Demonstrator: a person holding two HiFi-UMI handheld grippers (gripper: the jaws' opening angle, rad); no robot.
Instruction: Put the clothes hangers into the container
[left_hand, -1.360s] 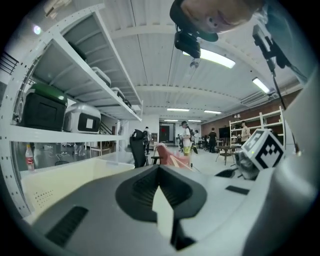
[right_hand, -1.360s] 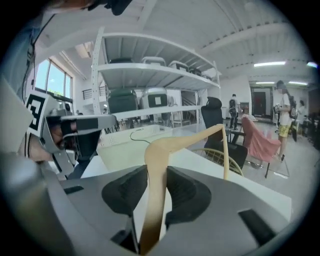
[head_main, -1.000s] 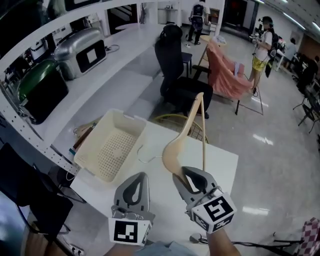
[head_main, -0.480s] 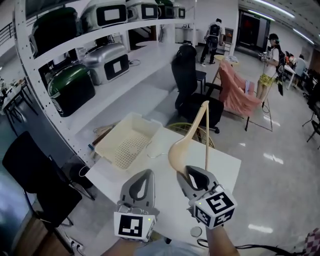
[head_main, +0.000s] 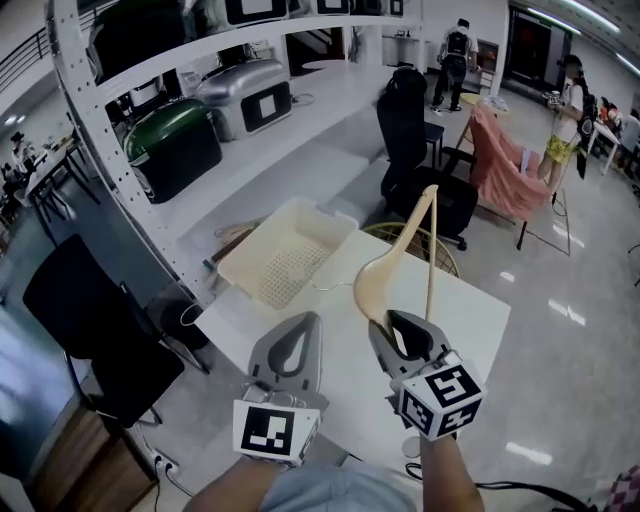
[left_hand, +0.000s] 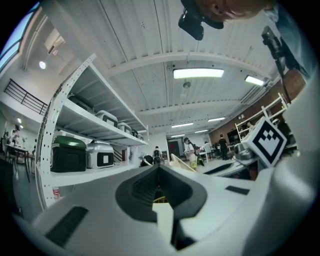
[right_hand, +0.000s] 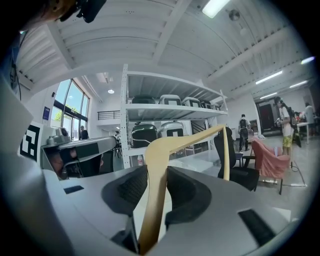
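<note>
A light wooden clothes hanger (head_main: 388, 268) sticks up and away from my right gripper (head_main: 392, 322), which is shut on its lower end above the white table (head_main: 470, 310). In the right gripper view the hanger (right_hand: 161, 155) runs up between the two jaws. The cream perforated container (head_main: 285, 255) stands at the table's far left corner, ahead of my left gripper (head_main: 300, 322). The left gripper (left_hand: 159, 167) holds nothing, and its jaws meet at the tips. It hovers beside the right one, apart from the container.
A white shelf rack with green and silver cookers (head_main: 175, 150) runs along the left. A black office chair (head_main: 410, 140) and a round wicker frame (head_main: 410, 240) stand beyond the table. A dark chair (head_main: 90, 310) is at the left, and people stand far off.
Both grippers have risen a little and drifted sideways together, the hanger still in the right one. The view has swung, so the container now sits farther right and up.
</note>
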